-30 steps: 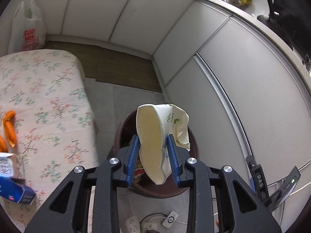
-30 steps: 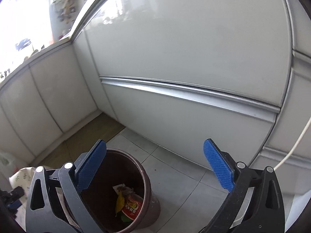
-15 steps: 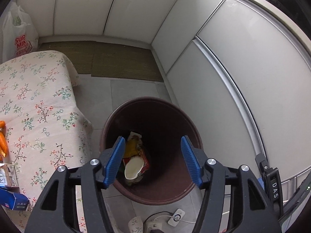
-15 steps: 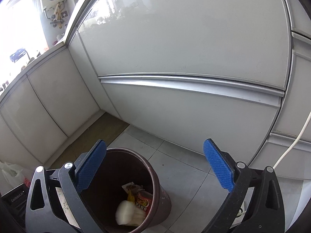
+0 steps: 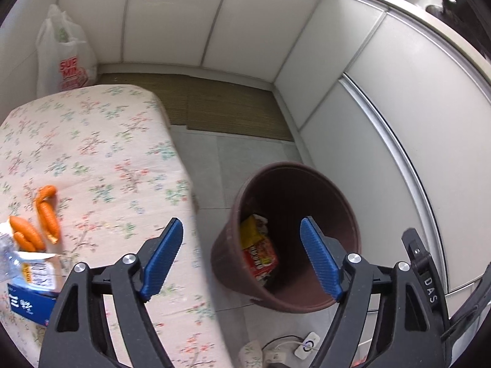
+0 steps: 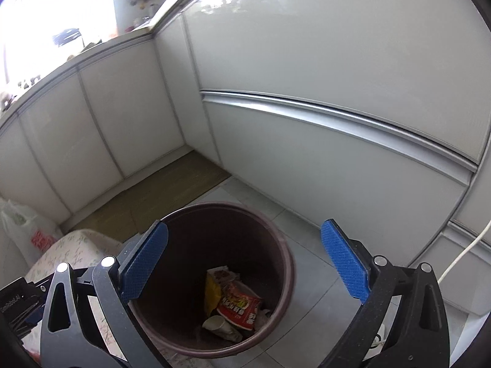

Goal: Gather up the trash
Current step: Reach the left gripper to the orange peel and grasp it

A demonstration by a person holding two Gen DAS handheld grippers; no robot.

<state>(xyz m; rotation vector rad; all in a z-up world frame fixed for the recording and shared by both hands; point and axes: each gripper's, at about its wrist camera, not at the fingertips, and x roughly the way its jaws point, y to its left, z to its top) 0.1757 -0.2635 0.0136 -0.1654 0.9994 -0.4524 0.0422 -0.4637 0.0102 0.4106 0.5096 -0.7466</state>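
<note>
Left wrist view looks down over the left gripper (image 5: pixel 241 259), whose blue padded jaws have just been opening and now stand wide apart with nothing between them. Beyond its right jaw a dark brown bin (image 5: pixel 294 302) stands on the grey tiled floor, close to white cabinet doors (image 5: pixel 414 116). Inside the bin lie a yellow wrapper (image 5: pixel 250 231) and a red printed packet (image 5: pixel 260 257). To the left is a table under a flowered cloth (image 5: pixel 92 147); near its left edge lie several carrots (image 5: pixel 46 211), and nearer still a blue box (image 5: pixel 27 303). A white shopping bag (image 5: pixel 66 58) with red lettering stands on the floor at the far left, beside a brown mat (image 5: pixel 227 110). Right wrist view shows the right gripper (image 6: pixel 245 262) hanging above the same bin (image 6: pixel 284 263), its jaws also released and empty. From here a crumpled white cup (image 6: pixel 221 326) is visible at the bottom of the bin, touching the red packet (image 6: pixel 241 305) and just below the yellow wrapper (image 6: pixel 211 293).
</note>
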